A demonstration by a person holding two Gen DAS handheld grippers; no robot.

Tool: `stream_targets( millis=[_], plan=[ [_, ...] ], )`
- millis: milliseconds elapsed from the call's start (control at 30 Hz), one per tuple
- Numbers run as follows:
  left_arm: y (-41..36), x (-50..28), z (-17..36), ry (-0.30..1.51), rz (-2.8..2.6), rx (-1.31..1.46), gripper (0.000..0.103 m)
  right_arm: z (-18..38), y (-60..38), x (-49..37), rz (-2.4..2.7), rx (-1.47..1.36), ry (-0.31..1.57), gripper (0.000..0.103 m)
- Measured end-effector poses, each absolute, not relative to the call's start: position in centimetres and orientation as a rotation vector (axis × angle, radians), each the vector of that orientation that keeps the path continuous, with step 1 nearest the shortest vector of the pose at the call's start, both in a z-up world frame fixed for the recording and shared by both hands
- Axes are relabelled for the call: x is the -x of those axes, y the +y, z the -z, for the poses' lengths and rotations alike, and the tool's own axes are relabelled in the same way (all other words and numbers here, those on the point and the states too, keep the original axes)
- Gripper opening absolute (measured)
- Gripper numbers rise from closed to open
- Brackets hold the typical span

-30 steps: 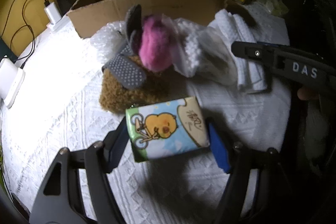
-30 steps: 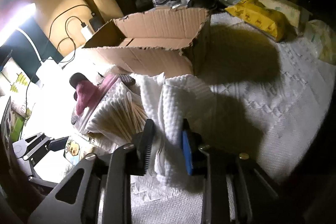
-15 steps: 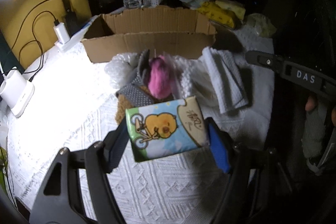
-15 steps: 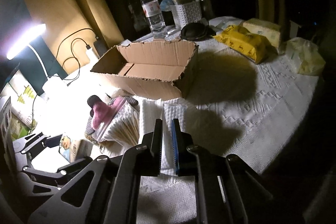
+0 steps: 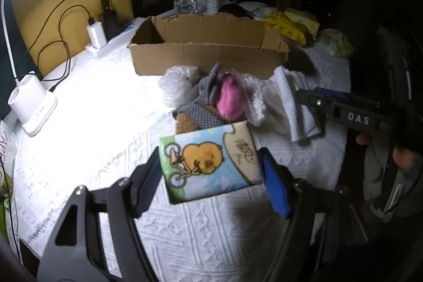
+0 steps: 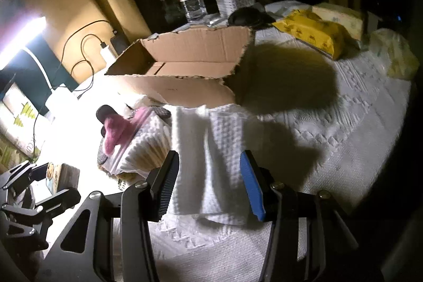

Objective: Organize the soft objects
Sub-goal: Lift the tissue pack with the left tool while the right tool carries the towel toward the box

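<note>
Jaws pinch glossy rectangular tissue pack (image 5: 210,163).

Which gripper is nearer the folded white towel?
Right. The right gripper straddles the folded white towel, open; the left gripper sits off to its side, clamped on the tissue pack.

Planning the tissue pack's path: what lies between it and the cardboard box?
In the left wrist view, a pile: pink plush, grey sock, bubble wrap.

yellow chick on blue-green tissue pack (image 5: 210,163), pink fuzzy toy (image 5: 230,99), white waffle-textured towel (image 6: 211,155), brown cardboard box (image 6: 185,70)
</note>
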State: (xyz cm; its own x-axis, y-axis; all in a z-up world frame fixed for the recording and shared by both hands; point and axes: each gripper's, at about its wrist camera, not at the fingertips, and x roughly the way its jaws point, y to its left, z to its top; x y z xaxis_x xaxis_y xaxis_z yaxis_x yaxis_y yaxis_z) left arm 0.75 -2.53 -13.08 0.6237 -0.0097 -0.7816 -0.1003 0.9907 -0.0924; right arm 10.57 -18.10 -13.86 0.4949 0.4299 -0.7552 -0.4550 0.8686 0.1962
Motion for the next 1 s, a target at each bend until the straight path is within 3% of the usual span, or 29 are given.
stream_targets(
  millis=[200, 300, 367, 467, 1000],
  plan=[
    [-2.5, -0.9, 13.4, 0.899, -0.043, 0.14, 0.071, 13.5, -16.0, -9.7, -0.573, 0.098, 0.87, 0.047],
    [-2.5, -0.9, 13.4, 0.898, -0.035, 0.141, 0.071, 14.5, -15.3, -10.3, -0.561, 0.114, 0.893, 0.038],
    [-2.4, -0.9, 13.4, 0.899, -0.033, 0.143, 0.071, 15.0, -15.0, -10.5, -0.563, 0.12, 0.897, 0.019],
    [-2.2, -0.9, 13.3, 0.897, -0.033, 0.148, 0.071, 15.4, -14.7, -10.4, -0.567, 0.141, 0.894, 0.007],
    [-1.8, -1.2, 10.3, 0.819, -0.033, 0.109, 0.071, 5.4, -16.9, -8.4, -0.661, 0.027, 0.684, 0.006]
  ],
)
